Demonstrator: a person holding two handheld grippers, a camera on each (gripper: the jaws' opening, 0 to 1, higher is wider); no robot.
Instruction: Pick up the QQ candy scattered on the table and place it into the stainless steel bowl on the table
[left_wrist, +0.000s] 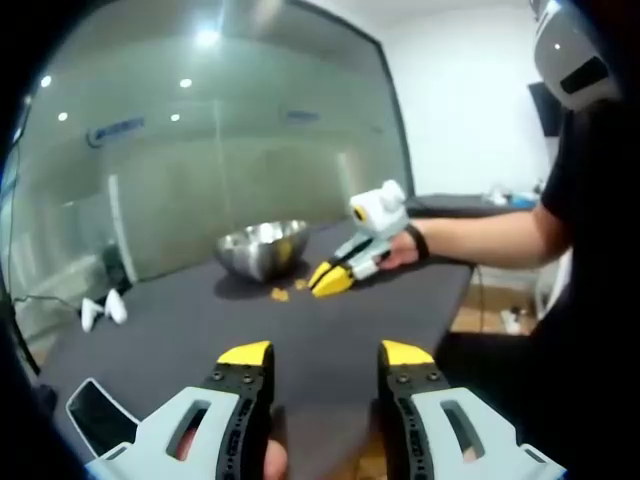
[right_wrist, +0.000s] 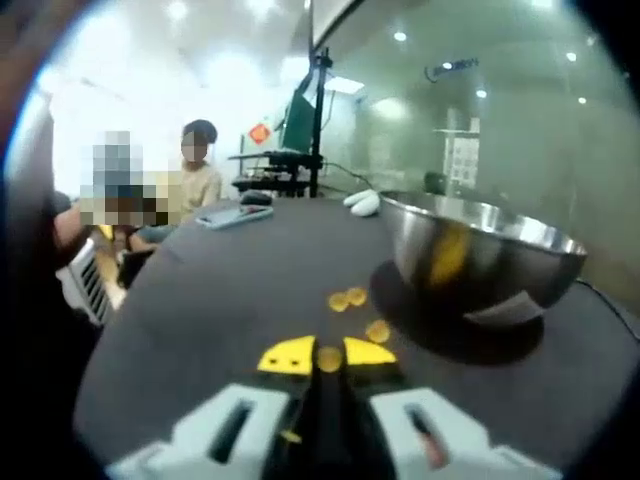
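The stainless steel bowl (left_wrist: 262, 248) (right_wrist: 480, 250) stands on the dark table (left_wrist: 200, 330) (right_wrist: 220, 300). Small yellow QQ candies (right_wrist: 339, 301) lie loose on the table beside the bowl, and in the left gripper view candies (left_wrist: 280, 294) sit just in front of it. My right gripper (right_wrist: 328, 357) (left_wrist: 333, 281) is low over the table by the bowl, its yellow tips closed on one round candy (right_wrist: 329, 358). Another candy (right_wrist: 377, 330) lies just ahead of it on the right. My left gripper (left_wrist: 326, 355) is open and holds nothing, back near the table's near edge.
A phone (right_wrist: 235, 215) (left_wrist: 100, 415) lies flat on the table. Two white objects (left_wrist: 103, 312) (right_wrist: 362, 203) rest near the table's edge by the glass wall. A person's arm (left_wrist: 480, 235) reaches in behind the right gripper. Other people (right_wrist: 195, 175) sit beyond the table.
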